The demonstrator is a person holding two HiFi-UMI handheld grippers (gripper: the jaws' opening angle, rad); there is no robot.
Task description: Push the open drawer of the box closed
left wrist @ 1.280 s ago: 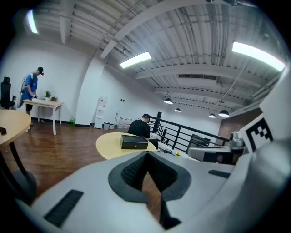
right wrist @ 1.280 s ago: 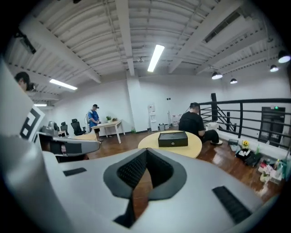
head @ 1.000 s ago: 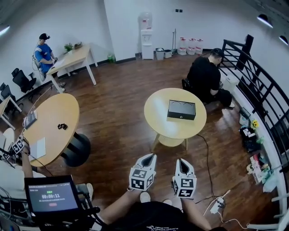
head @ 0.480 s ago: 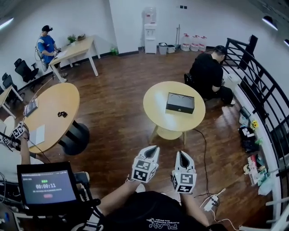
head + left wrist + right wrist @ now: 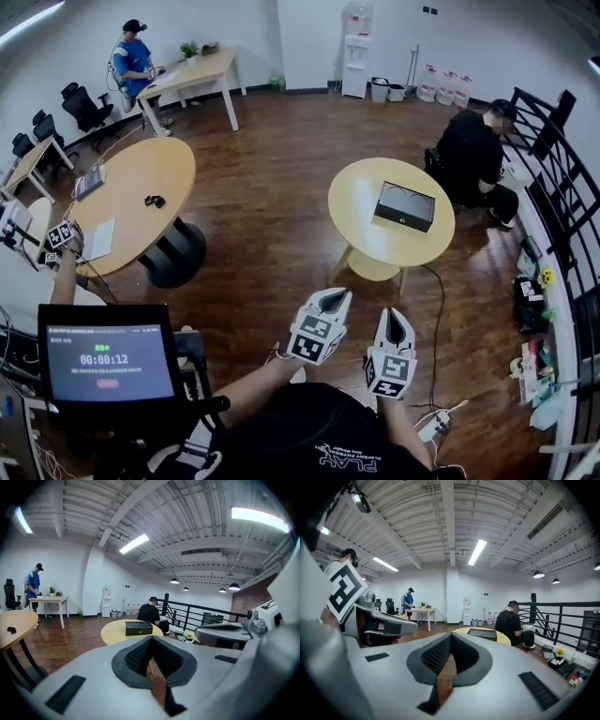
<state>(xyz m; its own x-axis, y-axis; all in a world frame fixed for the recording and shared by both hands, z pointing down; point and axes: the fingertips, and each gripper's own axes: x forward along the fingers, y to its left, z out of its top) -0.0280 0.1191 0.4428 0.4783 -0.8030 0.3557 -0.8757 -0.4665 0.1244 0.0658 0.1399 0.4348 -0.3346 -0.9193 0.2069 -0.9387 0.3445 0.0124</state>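
The black box [image 5: 404,206] sits on the round bench [image 5: 361,239], far right; its drawer is too small to make out. The left claw [image 5: 334,297] and right claw [image 5: 393,321] hang near the person, well apart from the box, both pinched together and empty. This looks like the approach step. Next, walk up and set a claw against the drawer front.
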